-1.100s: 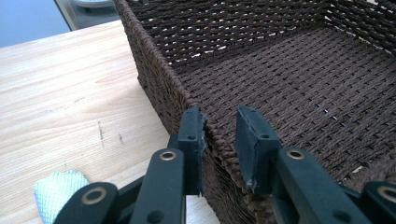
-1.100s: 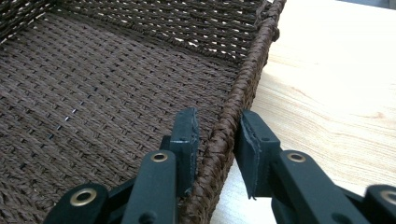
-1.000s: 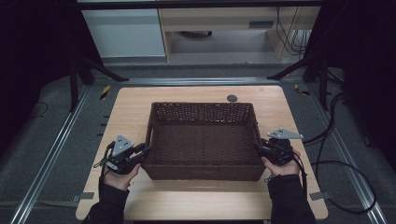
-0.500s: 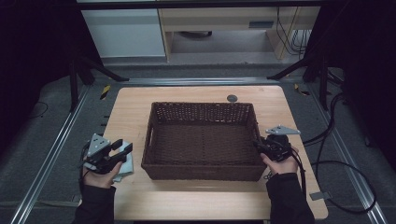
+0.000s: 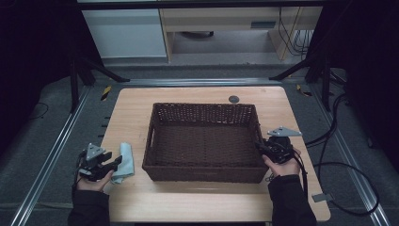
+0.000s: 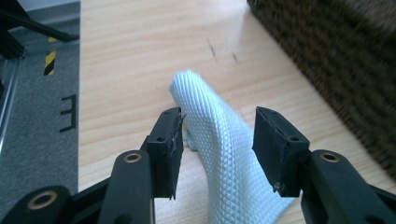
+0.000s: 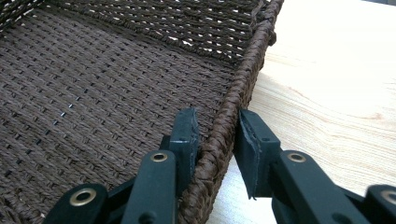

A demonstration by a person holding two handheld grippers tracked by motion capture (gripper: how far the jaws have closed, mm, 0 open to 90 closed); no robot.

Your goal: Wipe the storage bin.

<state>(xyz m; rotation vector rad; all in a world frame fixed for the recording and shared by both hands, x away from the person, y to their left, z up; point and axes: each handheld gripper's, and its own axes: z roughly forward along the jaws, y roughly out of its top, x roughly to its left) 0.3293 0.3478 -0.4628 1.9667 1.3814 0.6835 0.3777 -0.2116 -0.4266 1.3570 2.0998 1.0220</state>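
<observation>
On the worktop [image 5: 197,197], left of the basket [image 5: 203,141], a pale blue cloth [image 6: 219,140] is straddled by the left tongs [image 6: 217,140], whose jaws have just been opening. The basket's right rim is pinched by the right tongs [image 7: 217,140].

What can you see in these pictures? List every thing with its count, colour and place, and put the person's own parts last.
Table: one, light wood, centre of the high view.
Basket: one, dark brown wicker, middle of the table, nothing in it.
Cloth: one, pale blue, on the table left of the basket, lying between the left gripper's jaws.
Round disc: one, dark, on the table beyond the basket.
Left gripper: one, black, at the table's near left edge; jaws have just been opening, pads not pressing the cloth.
Right gripper: one, black, jaws astride the basket's right rim.
Hands: two, dark sleeves, at the bottom of the high view.
</observation>
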